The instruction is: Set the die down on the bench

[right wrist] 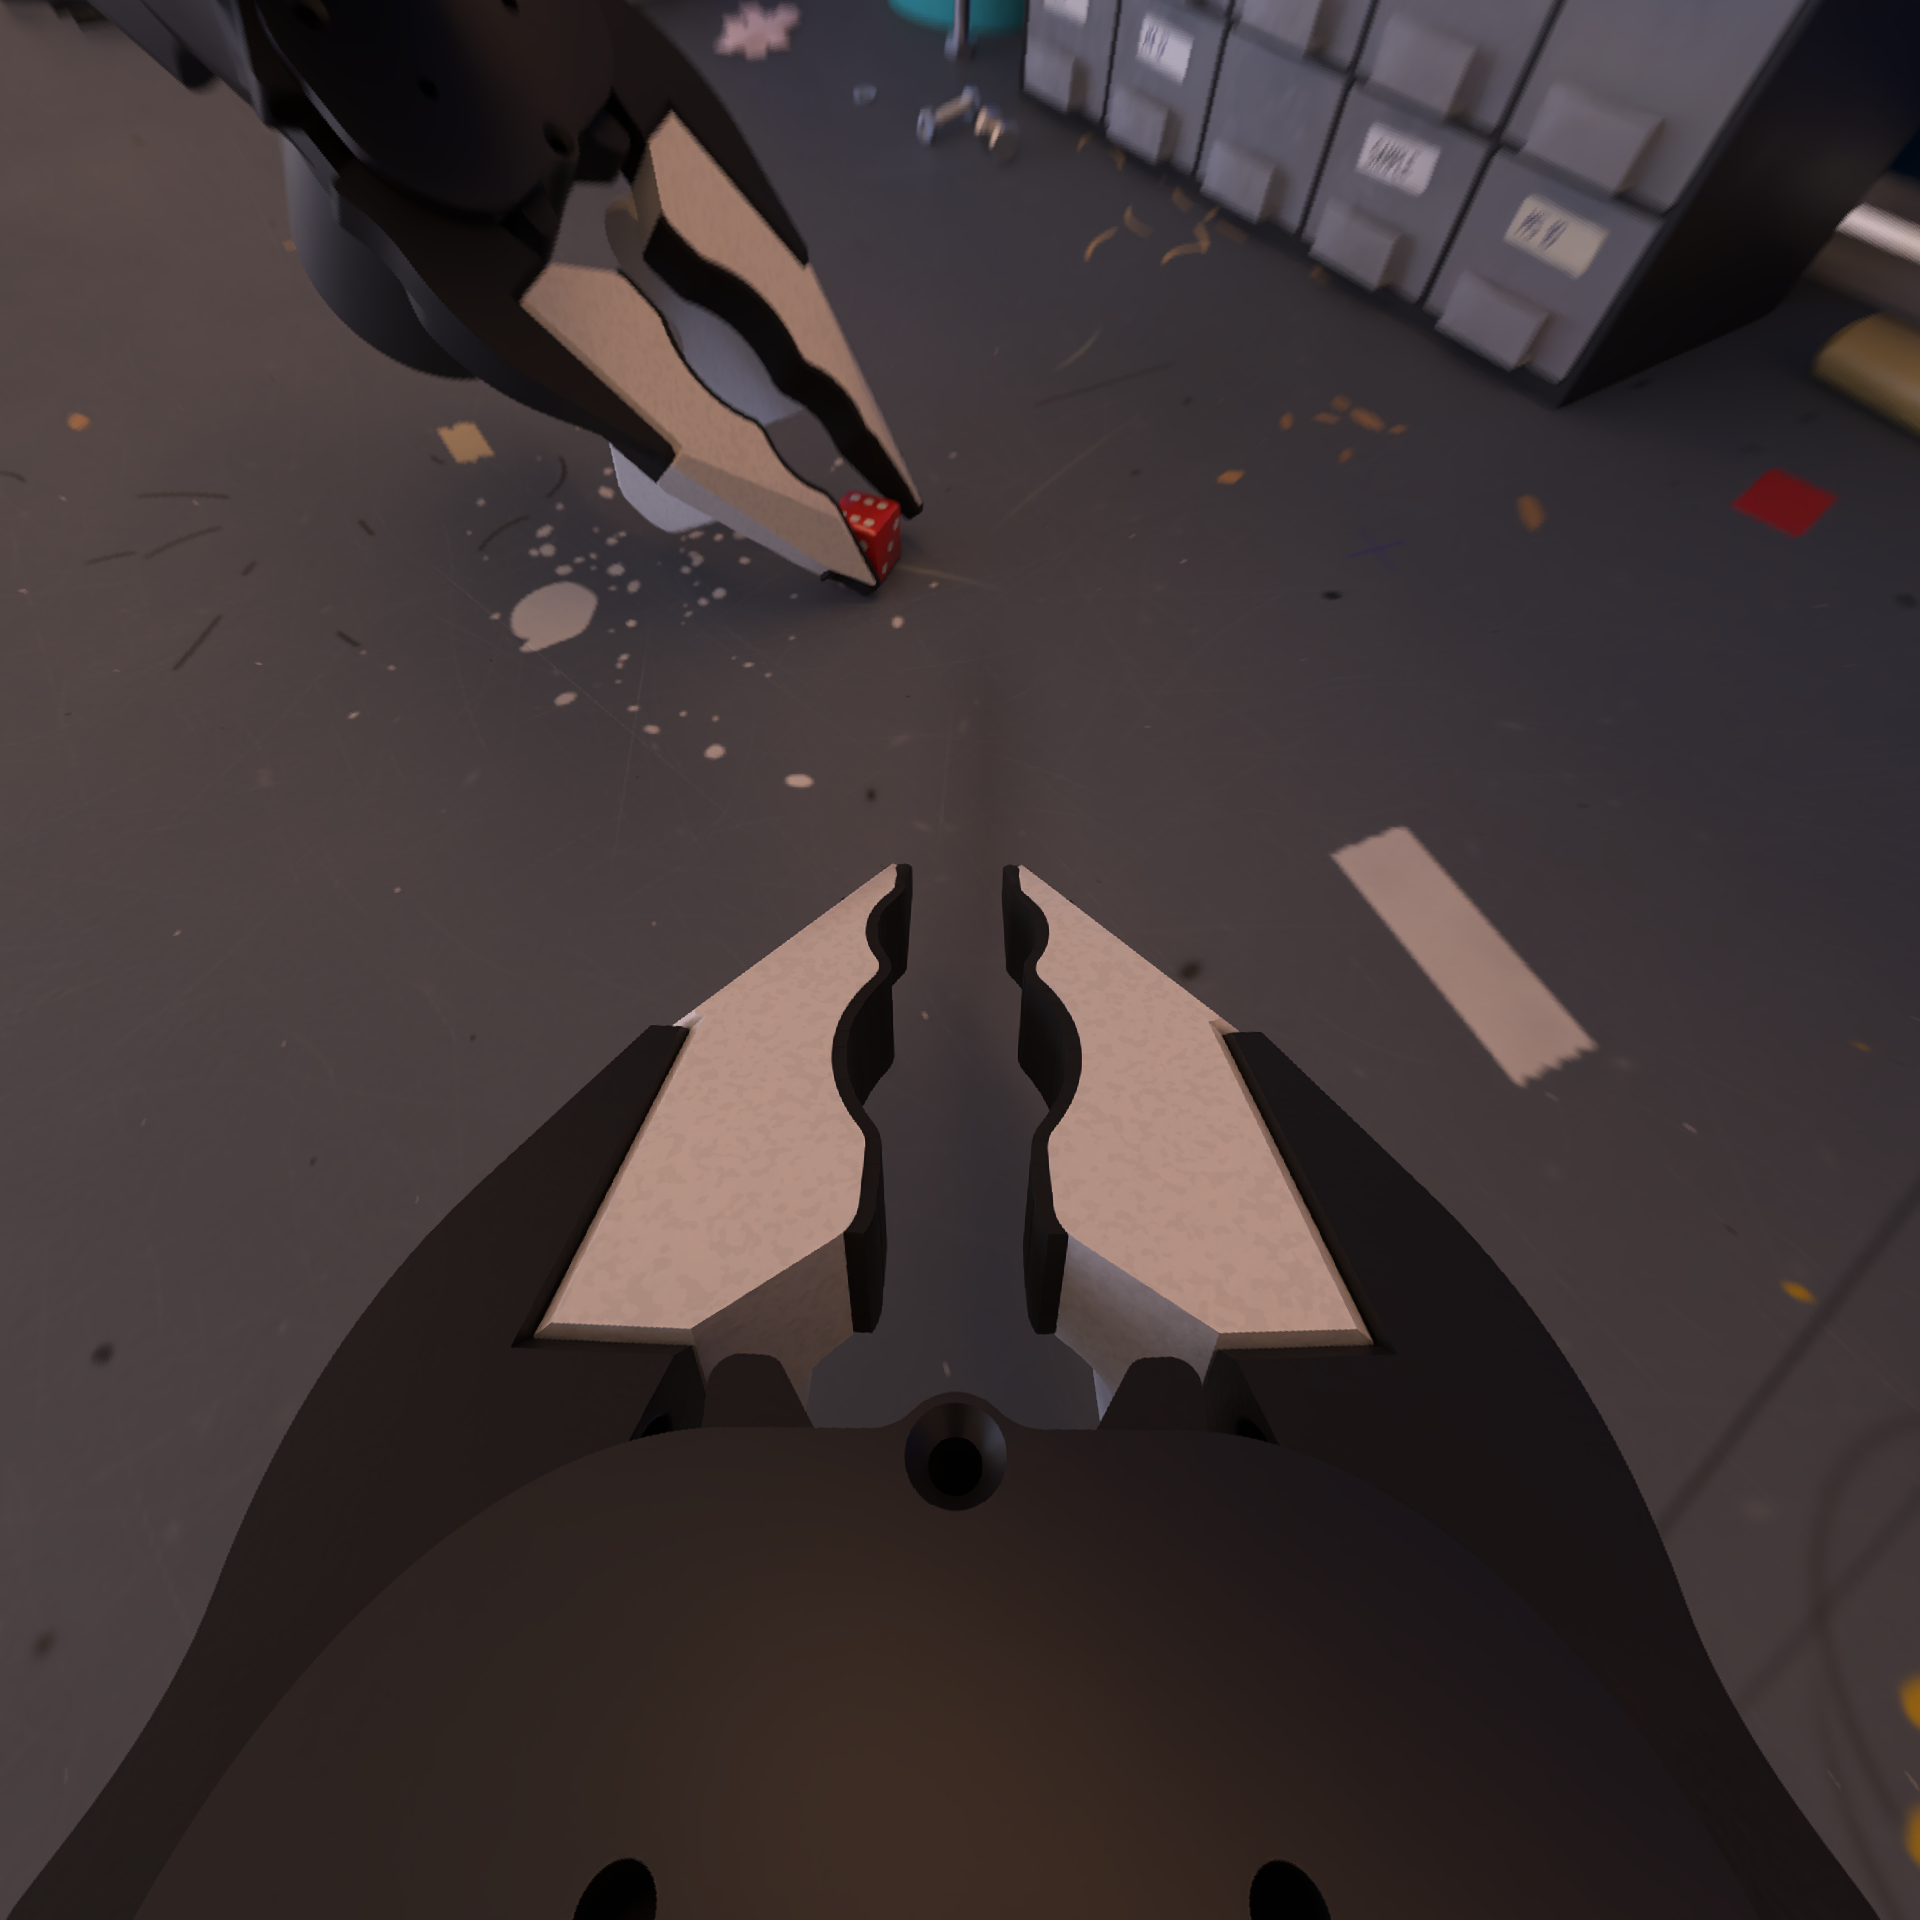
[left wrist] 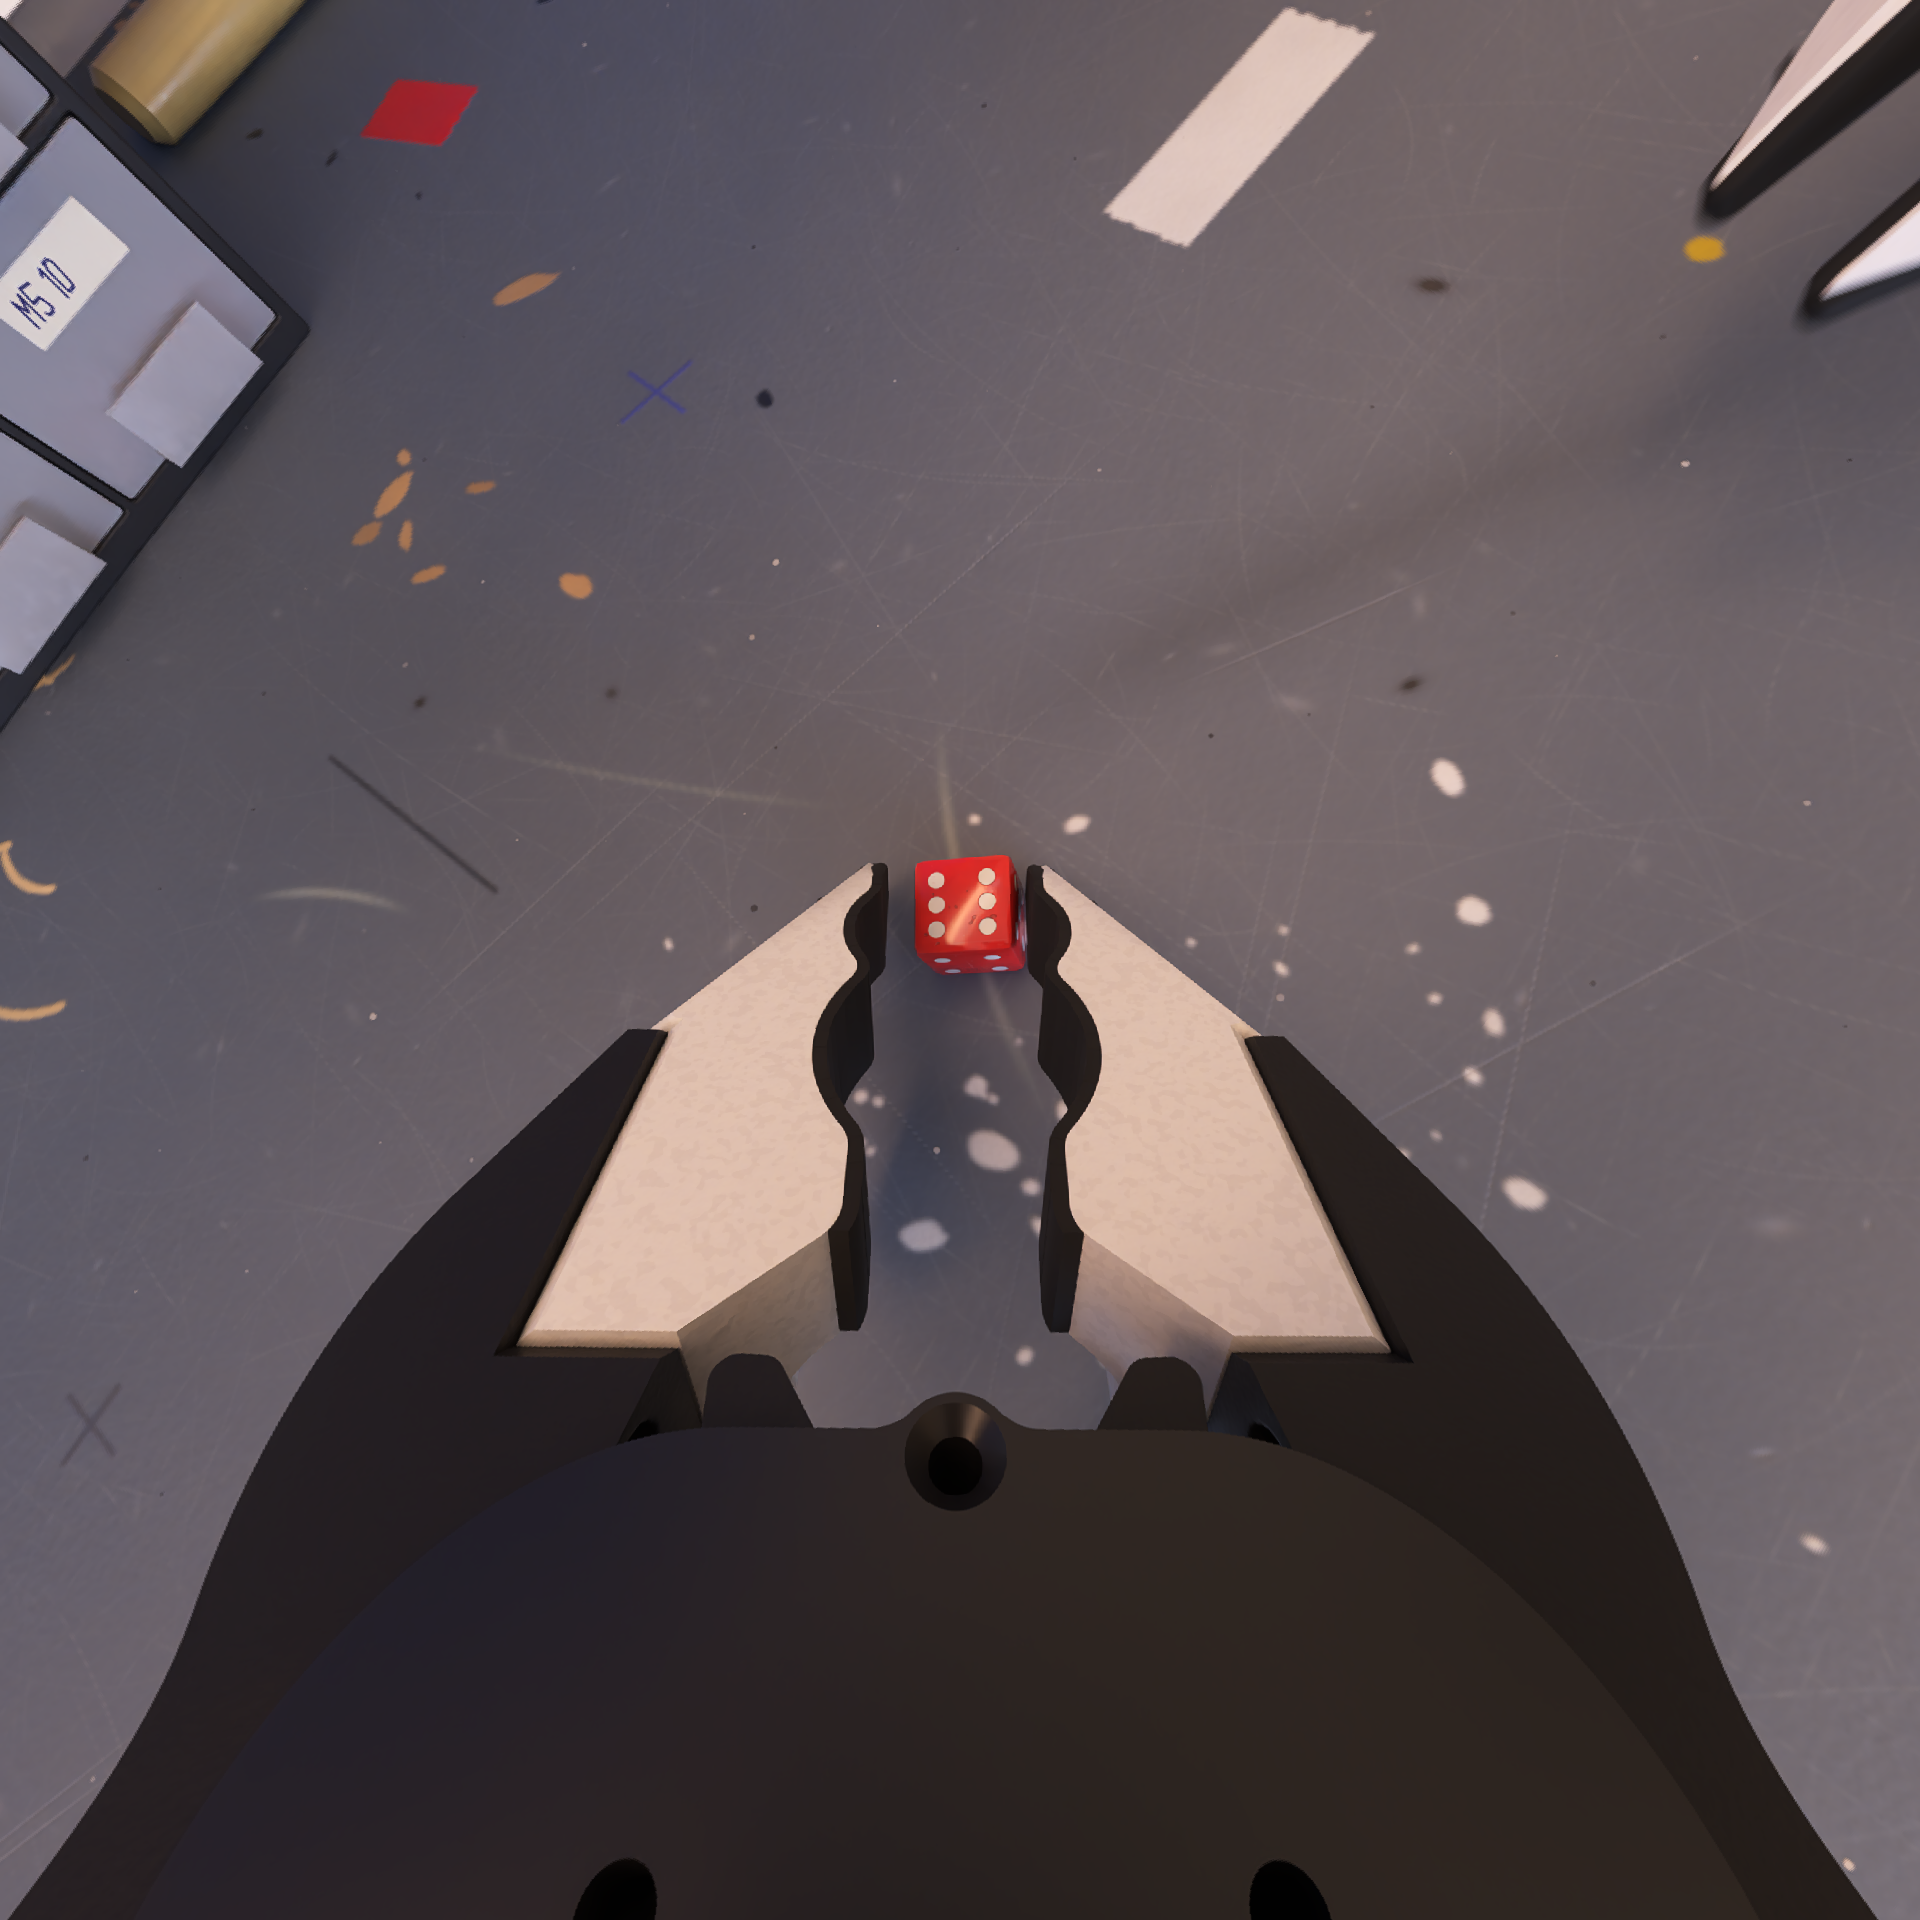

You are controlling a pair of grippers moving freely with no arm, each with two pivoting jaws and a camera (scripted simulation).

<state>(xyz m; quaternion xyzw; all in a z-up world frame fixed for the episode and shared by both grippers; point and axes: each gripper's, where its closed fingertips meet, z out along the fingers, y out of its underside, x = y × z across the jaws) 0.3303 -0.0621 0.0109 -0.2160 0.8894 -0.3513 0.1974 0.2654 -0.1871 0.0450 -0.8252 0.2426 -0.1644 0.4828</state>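
A small red die (left wrist: 966, 914) with white pips sits between the fingertips of my left gripper (left wrist: 956, 883), low on the grey bench (left wrist: 1143, 623). The jaws stand slightly wider than the die: there is a thin gap at the left finger, and the die's right side is against the right finger. The right wrist view shows the die (right wrist: 873, 525) at the left gripper's tips (right wrist: 891, 548), at the bench surface. My right gripper (right wrist: 956, 878) is a little open and empty, hovering nearer the front. Its fingertips (left wrist: 1714, 197) show at the top right of the left wrist view.
A grey drawer cabinet (right wrist: 1455, 156) stands at the back right, also in the left wrist view (left wrist: 104, 343). Beside it lies a yellowish cylinder (left wrist: 177, 62). A pale tape strip (right wrist: 1455, 951), a red square (right wrist: 1783, 502), loose bolts (right wrist: 966, 114) and paint specks mark the bench.
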